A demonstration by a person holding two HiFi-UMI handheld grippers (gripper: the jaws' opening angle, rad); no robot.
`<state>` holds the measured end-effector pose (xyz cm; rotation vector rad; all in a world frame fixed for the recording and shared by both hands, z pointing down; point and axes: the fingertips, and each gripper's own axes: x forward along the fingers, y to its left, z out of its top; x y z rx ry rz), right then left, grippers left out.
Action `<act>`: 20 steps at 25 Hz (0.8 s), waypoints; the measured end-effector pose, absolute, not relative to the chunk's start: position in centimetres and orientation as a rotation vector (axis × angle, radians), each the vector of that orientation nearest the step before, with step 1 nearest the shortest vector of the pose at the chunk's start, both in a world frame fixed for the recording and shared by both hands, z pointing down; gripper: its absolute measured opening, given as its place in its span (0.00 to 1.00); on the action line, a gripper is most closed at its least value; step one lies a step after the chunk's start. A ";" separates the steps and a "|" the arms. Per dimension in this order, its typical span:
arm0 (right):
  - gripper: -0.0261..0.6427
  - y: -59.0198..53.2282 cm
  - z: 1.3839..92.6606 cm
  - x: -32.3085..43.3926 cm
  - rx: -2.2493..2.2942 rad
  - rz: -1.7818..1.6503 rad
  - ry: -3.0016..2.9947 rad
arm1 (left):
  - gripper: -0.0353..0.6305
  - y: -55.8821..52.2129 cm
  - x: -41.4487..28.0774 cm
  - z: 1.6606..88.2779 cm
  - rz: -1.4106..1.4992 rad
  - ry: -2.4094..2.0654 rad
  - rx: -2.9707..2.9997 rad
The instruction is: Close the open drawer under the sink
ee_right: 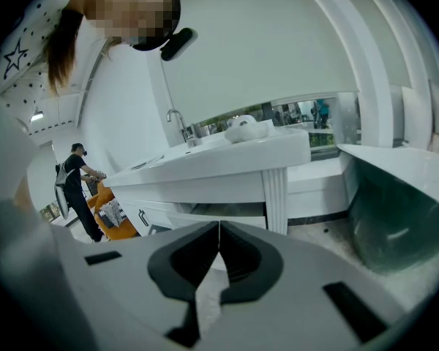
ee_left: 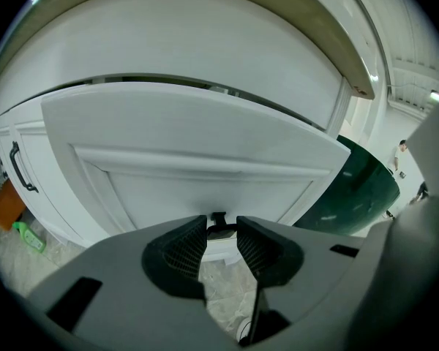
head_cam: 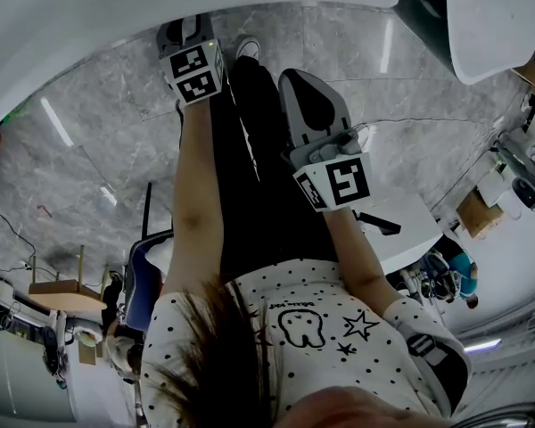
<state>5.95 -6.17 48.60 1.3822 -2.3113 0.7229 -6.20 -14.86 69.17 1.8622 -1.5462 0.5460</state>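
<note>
The left gripper (ee_left: pixel 221 229) faces the white drawer (ee_left: pixel 197 159), whose panelled front stands out from the cabinet face below the rim of the bench (ee_left: pixel 205 20). A dark gap runs along the drawer's top edge. The gripper's jaws are closed onto the small dark handle (ee_left: pixel 218 224) at the lower middle of the drawer front, and the handle spans the narrow space between the two pads.

The right gripper (ee_right: pixel 218 229) is held well apart from the cabinet. Its jaws are pressed together and nothing is between them. Its view shows the faucet (ee_right: pixel 177 123) on the bench top.

In the head view, the left gripper (head_cam: pixel 185 27) reaches forward to the bench edge, and the right gripper (head_cam: pixel 296 77) hangs above the grey marble floor (head_cam: pixel 116 132).

Each marker cube (head_cam: pixel 196 71) carries black-and-white square codes with no readable text. The print on the dotted shirt (head_cam: pixel 303 324) is too small to read.
</note>
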 end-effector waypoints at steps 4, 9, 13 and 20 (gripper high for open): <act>0.06 -6.5 48.5 6.3 1.383 0.727 -2.310 | 0.24 -15.3 -5.9 69.0 0.545 -1.550 1.864; 0.06 -6.9 49.1 6.9 1.383 0.735 -2.304 | 0.24 -15.9 -5.5 69.4 0.539 -1.554 1.864; 0.06 -6.9 49.3 6.8 1.382 0.737 -2.301 | 0.24 -16.2 -5.7 69.4 0.533 -1.560 1.863; 0.06 -7.1 49.4 7.2 1.383 0.745 -2.295 | 0.25 -16.6 -5.3 69.3 0.532 -1.560 1.868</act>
